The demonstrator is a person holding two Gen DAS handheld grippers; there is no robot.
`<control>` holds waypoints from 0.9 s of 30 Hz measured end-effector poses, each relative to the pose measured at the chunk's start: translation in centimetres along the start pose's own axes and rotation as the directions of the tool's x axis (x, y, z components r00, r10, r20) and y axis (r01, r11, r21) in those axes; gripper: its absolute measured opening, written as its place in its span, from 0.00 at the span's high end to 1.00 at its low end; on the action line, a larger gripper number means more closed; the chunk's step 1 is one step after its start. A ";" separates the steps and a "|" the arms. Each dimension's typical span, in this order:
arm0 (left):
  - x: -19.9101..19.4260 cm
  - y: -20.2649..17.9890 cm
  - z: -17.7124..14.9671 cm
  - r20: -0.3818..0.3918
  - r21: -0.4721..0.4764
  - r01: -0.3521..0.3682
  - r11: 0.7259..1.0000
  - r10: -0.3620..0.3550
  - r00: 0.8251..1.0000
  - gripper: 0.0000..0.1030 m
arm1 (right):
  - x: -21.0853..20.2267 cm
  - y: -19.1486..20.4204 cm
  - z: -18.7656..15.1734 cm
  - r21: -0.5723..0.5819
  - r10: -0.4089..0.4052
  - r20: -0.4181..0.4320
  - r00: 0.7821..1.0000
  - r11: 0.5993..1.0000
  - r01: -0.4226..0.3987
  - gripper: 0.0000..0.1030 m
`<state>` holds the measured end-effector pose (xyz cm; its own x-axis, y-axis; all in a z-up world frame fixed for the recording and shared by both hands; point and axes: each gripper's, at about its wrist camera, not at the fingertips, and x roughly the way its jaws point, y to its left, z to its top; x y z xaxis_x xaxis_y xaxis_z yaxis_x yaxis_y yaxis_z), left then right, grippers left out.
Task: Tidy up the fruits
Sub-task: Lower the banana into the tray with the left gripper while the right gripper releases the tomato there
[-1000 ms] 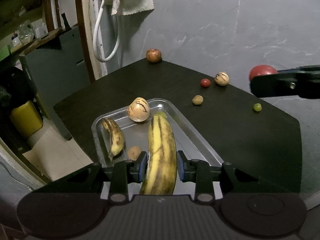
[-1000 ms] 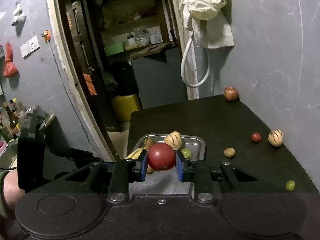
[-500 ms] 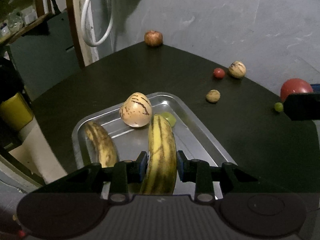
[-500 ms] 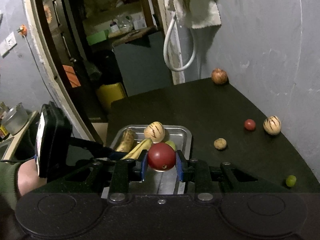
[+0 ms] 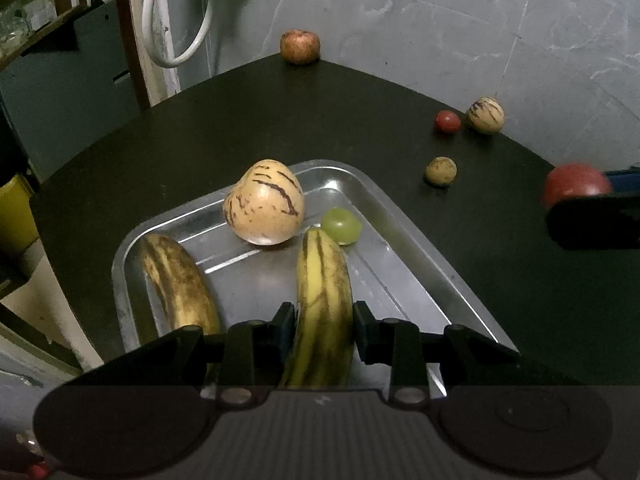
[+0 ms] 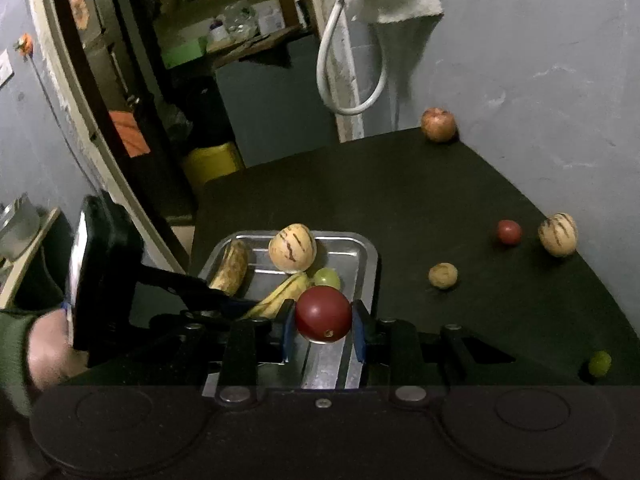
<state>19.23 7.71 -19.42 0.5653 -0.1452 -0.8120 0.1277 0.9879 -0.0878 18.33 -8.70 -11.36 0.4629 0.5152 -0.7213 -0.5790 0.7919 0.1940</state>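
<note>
left gripper (image 5: pixel 323 318): jaws pinched on a yellow banana (image 5: pixel 322 304), held lengthwise, tip pointing away from the camera over the tray
right gripper (image 6: pixel 323 326): jaws pinched on a red round fruit (image 6: pixel 322 313), held above the near end of the tray; same fruit shows at the right edge of the left wrist view
tray (image 5: pixel 404 248): shallow metal, rounded corners, sits on the dark worktop (image 5: pixel 224 128) near its left edge
in tray: browned banana (image 5: pixel 178 284) along the left side; large striped pale fruit (image 5: pixel 264 204) at the far end; green grape (image 5: pixel 341 225) just beside the striped fruit, right at the held banana's tip
held banana vs tray: above the middle of it, whether it touches the tray floor cannot be told
loose on worktop: reddish-brown apple-like fruit (image 5: pixel 300 46) at the far corner by the wall; small red fruit (image 5: pixel 447 121) just beside a small striped fruit (image 5: pixel 485 115) on the right; small tan round fruit (image 5: pixel 440 171) nearer the tray, apart from both
more loose: green grape on the worktop (image 6: pixel 599 363) at the far right edge in the right wrist view, well apart from the others
person: hand (image 6: pixel 48 344) with green sleeve behind the left gripper, lower left of right wrist view
background: grey wall (image 5: pixel 400 20), white hose loop (image 5: pixel 176 12) hanging by a doorway, yellow container (image 6: pixel 212 162) on the floor beyond the worktop
</note>
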 end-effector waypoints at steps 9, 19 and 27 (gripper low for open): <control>0.0 0.1 -0.3 0.008 0.040 0.017 0.999 -0.017 1.000 0.67 | 5.0 -0.5 1.6 -0.074 0.066 -0.084 0.994 0.995 -0.072 0.71; 0.1 -0.2 -0.6 0.017 0.073 0.013 0.997 -0.014 1.000 0.63 | 10.5 -1.3 2.5 -0.066 0.111 -0.228 0.967 0.989 -0.129 0.71; 0.3 -0.3 -0.5 0.016 0.080 0.001 0.997 -0.002 1.000 0.59 | 11.5 -1.9 2.4 -0.021 0.134 -0.255 0.957 0.989 -0.144 0.70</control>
<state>18.98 7.37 -19.93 0.5782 -0.1481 -0.8024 0.1928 0.9803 -0.0420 26.37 -3.46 -18.45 0.1942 0.5157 -0.8345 -0.6535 0.7024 0.2820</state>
